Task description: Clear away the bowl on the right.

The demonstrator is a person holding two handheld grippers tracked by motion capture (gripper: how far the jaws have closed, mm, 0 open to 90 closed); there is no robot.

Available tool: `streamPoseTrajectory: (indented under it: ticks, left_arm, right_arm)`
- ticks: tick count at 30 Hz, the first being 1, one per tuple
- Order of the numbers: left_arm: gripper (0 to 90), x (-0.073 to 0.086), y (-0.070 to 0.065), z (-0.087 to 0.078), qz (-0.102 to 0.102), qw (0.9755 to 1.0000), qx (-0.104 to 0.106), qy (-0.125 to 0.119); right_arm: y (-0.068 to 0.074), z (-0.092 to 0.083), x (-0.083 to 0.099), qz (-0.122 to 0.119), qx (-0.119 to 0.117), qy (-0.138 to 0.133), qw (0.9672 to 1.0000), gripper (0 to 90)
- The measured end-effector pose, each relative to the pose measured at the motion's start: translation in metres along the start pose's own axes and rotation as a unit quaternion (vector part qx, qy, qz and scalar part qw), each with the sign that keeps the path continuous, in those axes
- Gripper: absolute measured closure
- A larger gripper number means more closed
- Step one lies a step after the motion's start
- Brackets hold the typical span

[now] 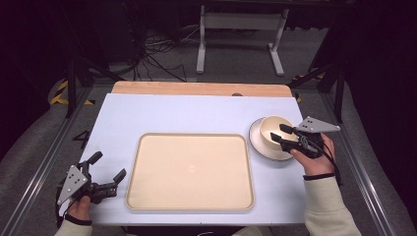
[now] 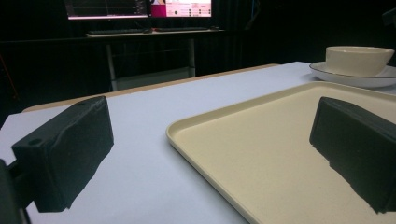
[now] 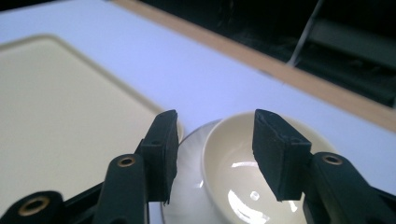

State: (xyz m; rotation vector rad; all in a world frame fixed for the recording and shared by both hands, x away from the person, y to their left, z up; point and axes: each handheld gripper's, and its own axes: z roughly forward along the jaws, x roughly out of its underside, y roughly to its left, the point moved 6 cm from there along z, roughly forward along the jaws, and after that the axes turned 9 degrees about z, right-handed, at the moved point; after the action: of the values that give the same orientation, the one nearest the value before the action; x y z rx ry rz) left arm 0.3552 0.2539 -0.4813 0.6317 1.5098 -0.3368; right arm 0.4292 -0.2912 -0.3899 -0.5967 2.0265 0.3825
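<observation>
The left gripper [image 1: 109, 173] hovers low over the desk's [image 1: 196, 113] near left corner, its fingers [image 2: 65, 151] spread wide with nothing between them. One finger hangs over bare desk, the other over the left edge of the cream tray [image 1: 191, 169], which lies flat just to the right of that gripper. Past the tray's far right corner sits a white plate [image 1: 259, 143] with a cream bowl [image 1: 271, 129] standing upright on it. The right gripper [image 1: 278, 132] reaches in from the right, its fingers [image 3: 161, 151] part open and straddling the bowl's near wall: one finger outside the rim, the other over the hollow. Whether either pad touches the wall cannot be told.
</observation>
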Motion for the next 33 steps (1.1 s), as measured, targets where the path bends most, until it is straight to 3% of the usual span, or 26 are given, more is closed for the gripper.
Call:
streamPoseTrajectory:
  ticks: [7, 19, 22, 33]
  left_arm:
    - [0.2, 0.000, 0.000, 0.000, 0.001, 1.0000, -0.001, -0.001]
    - [0.2, 0.000, 0.000, 0.000, 0.003, 1.0000, -0.002, -0.003]
    - [0.2, 0.000, 0.000, 0.000, 0.003, 1.0000, -0.002, -0.002]
    - [0.2, 0.000, 0.000, 0.000, 0.003, 1.0000, -0.002, -0.003]
  right_arm:
    - [-0.001, 0.017, 0.008, -0.025, 0.008, 0.040, 0.9988, 53.9]
    - [-0.010, 0.033, 0.025, -0.002, 0.008, 0.092, 0.9957, 56.0]
    - [-0.008, 0.039, 0.030, -0.011, 0.011, 0.113, 0.9935, 56.0]
    - [-0.010, 0.048, 0.036, -0.044, 0.005, 0.138, 0.9894, 61.4]
